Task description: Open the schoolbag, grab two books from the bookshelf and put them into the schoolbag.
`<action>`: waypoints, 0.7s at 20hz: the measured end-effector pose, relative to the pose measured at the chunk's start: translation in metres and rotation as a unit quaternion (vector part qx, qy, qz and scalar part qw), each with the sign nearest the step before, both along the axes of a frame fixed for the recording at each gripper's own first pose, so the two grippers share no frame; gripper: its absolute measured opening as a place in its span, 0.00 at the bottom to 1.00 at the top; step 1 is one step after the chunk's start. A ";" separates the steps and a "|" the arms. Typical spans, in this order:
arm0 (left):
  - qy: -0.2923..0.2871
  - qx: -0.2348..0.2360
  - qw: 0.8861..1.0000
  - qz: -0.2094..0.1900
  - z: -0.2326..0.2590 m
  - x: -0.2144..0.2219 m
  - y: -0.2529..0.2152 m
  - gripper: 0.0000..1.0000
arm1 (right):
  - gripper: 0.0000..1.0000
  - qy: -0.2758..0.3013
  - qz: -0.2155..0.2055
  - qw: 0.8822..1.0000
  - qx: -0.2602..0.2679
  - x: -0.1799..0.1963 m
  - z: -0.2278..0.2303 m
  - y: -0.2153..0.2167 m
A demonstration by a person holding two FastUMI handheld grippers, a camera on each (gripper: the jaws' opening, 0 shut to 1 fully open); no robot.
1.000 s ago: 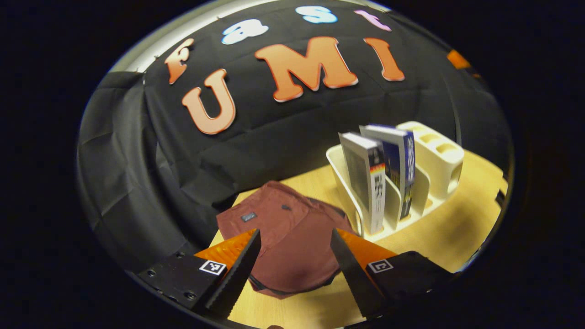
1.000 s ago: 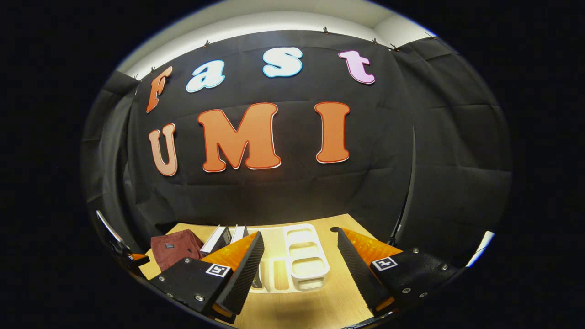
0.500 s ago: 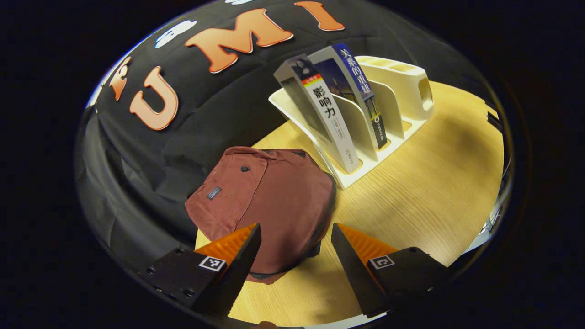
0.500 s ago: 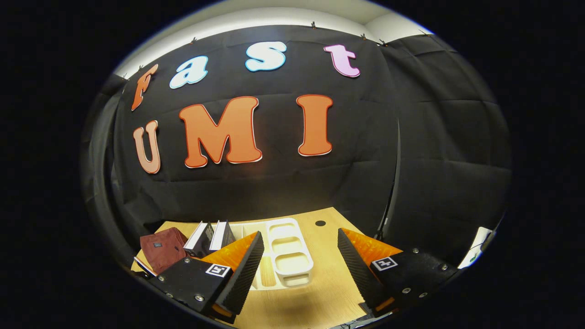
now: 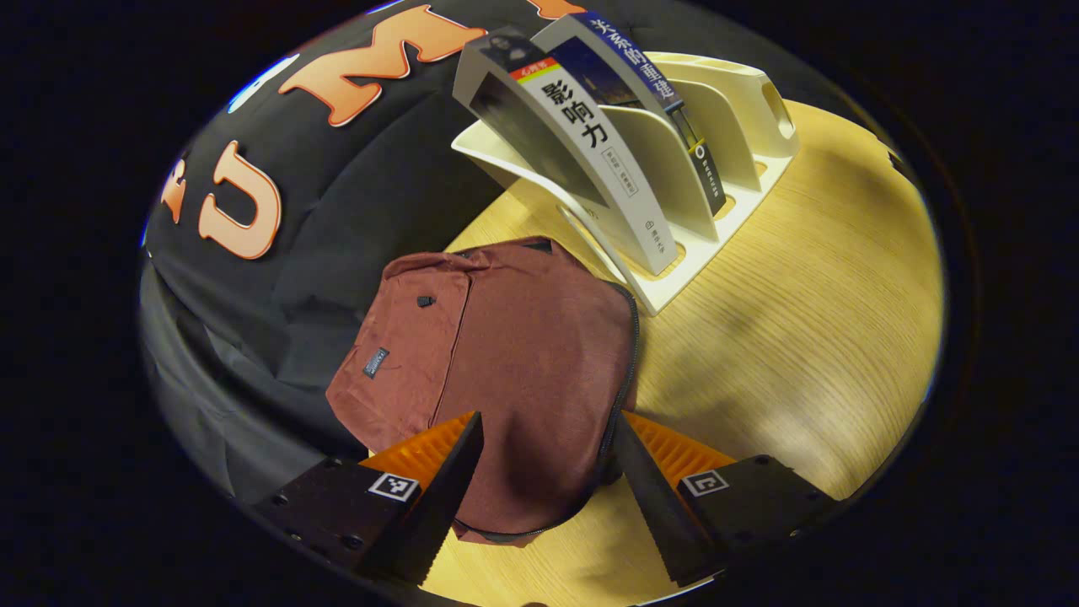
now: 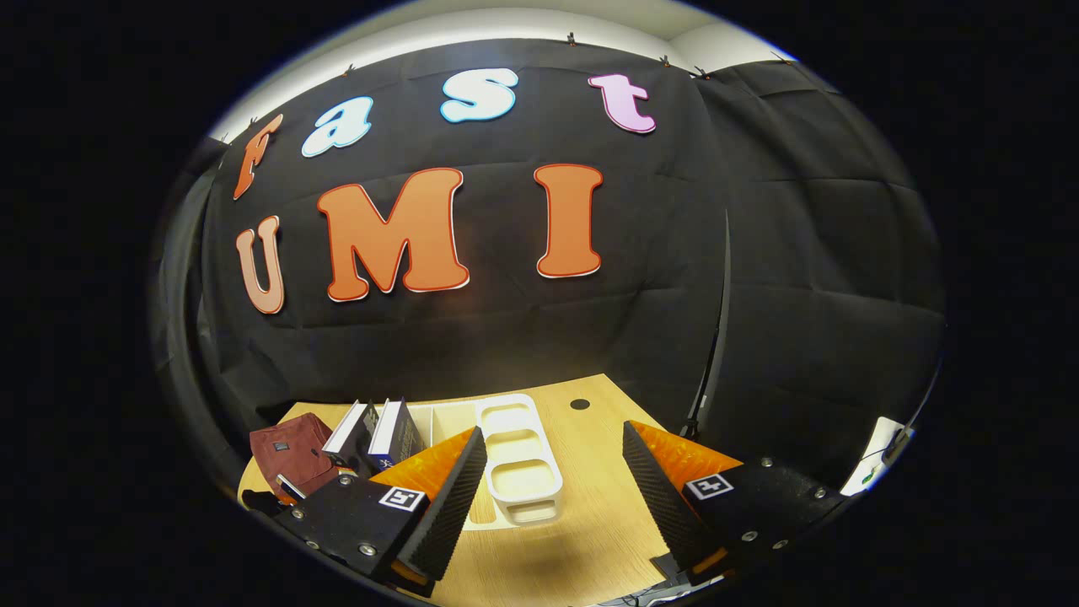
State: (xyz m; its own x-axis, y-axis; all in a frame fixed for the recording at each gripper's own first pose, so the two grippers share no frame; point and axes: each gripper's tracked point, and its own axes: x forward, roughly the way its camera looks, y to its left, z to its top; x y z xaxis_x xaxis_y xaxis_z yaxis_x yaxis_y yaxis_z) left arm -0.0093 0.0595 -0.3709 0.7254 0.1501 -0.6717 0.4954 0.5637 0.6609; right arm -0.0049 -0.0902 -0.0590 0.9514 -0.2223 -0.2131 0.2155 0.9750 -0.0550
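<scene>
Wood-grain table [image 5: 801,320] takes up the right half and lower edge of the left gripper view, pale and bare on that side. On it, at centre frame, lies the schoolbag [image 5: 506,354], a dark red fabric pack lying flat with a small label patch on its left panel. Its zipper [image 5: 625,371] runs down the right edge and curves under the bottom; it looks shut, so the opening step is not yet done. The cloth is soft and will likely slump and drag if pinched anywhere, so the best hold is probably the zipper pull, which I cannot pick out at this size, with the other gripper pinning the fabric.

Just above and right of the bag, nearly touching its top corner, stands the cream bookshelf [image 5: 725,126], a stiff plastic rack with curved dividers. Two books lean in its slots: a grey-spined book [image 5: 590,143] nearest the bag and a blue-spined book [image 5: 649,93] behind it. Both are rigid paperbacks, light enough, best gripped across the upper spine where they stand clear of the dividers.

At the bottom of that view the left gripper [image 5: 546,447] is spread wide and holds nothing, poised above the bag's lower end. In the right gripper view the right gripper [image 6: 556,468] is likewise wide and empty, with the rack low in the frame.
</scene>
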 end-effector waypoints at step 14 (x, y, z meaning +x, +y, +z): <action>0.056 -0.050 0.996 0.043 0.006 -0.003 -0.009 0.01 | 0.96 0.009 0.017 1.000 0.021 0.017 -0.007 0.001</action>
State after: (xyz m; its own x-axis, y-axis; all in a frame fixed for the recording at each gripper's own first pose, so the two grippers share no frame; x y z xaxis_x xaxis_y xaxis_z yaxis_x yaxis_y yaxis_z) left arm -0.0119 0.0503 -0.3653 0.6329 0.1367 -0.7621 0.5092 0.6679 0.5427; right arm 0.0123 -0.0895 -0.0660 0.9539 -0.1804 -0.2397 0.1817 0.9832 -0.0167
